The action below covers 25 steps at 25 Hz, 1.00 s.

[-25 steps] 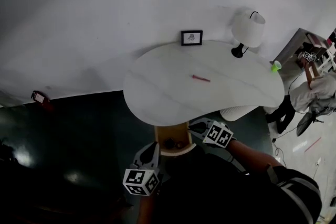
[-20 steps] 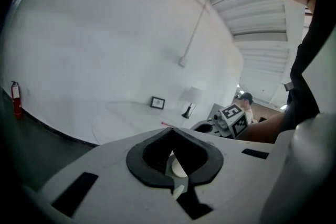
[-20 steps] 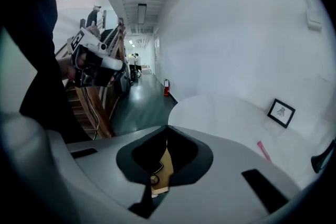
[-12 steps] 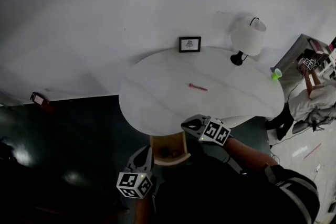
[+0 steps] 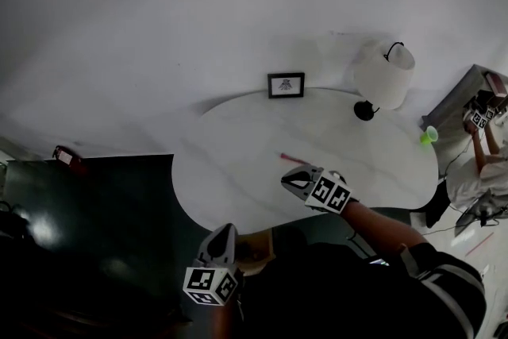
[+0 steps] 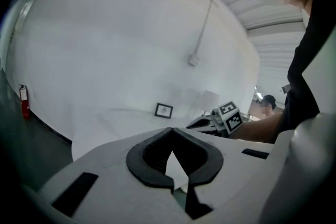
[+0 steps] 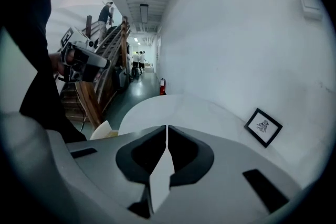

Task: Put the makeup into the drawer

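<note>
My left hand-held gripper hangs low by the near edge of the table. Its jaws are together with nothing in them, and its nose points slightly downward across the tabletop. Just to its right, under the table's edge, the drawer stands pulled out. The drop spot looks ready, so I judge the left side only has to stay clear of it.

The makeup stick, thin and pink, lies flat out on the open table, not yet picked up. My right hand-held gripper is over the table just short of it, jaws together and empty. Its own view shows only bare tabletop and the picture frame beyond, not the stick.

To pick it up well, I think I should spread the right jaws before coming down and set them across the stick's narrow width, not along it. Closing near its middle should stop it pivoting or rolling on the smooth top. The stick is slim and lies flat, so the tips must get almost to the surface.

My right forearm reaches out from my body over the table edge, with the hand-held gripper tilted downward. The lamp stands well off to the right.
</note>
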### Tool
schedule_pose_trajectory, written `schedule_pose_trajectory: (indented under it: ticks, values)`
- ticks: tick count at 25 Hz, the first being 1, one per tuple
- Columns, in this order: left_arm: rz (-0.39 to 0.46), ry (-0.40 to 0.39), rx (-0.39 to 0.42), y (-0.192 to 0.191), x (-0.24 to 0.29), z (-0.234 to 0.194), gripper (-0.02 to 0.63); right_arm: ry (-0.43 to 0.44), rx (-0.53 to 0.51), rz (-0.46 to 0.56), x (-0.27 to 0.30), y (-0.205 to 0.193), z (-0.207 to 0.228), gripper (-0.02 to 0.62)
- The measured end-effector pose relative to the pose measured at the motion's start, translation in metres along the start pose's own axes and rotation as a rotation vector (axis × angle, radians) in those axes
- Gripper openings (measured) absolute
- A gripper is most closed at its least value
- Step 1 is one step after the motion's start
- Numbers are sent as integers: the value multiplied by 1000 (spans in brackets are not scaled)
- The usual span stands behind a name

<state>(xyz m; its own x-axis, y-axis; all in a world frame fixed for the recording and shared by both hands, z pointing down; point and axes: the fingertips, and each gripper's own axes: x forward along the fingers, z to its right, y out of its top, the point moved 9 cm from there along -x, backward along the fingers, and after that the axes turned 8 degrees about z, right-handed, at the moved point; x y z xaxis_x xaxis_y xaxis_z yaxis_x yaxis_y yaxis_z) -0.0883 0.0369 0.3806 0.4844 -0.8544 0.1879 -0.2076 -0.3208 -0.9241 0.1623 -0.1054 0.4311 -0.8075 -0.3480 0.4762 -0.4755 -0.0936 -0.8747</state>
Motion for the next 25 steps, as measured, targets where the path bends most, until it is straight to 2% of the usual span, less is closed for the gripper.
schedule_pose_trajectory:
  ticks: [7,12,16,21,25]
  values:
    - [20,63,-23,-9,36,23,11,38,15,-79,-6,-37,53,20]
    - [-9,106,-50,-22,42,31,11,60,-2,-121,-2,-54,74,28]
    - [-29,138,-73,-27,46,30,11,80,3,-165,10,-66,85,111]
    - [-46,150,-78,-29,50,28,11,80,17,-230,25,-84,94,144]
    - [-53,168,-80,-28,54,26,11,117,35,-298,37,-102,99,164]
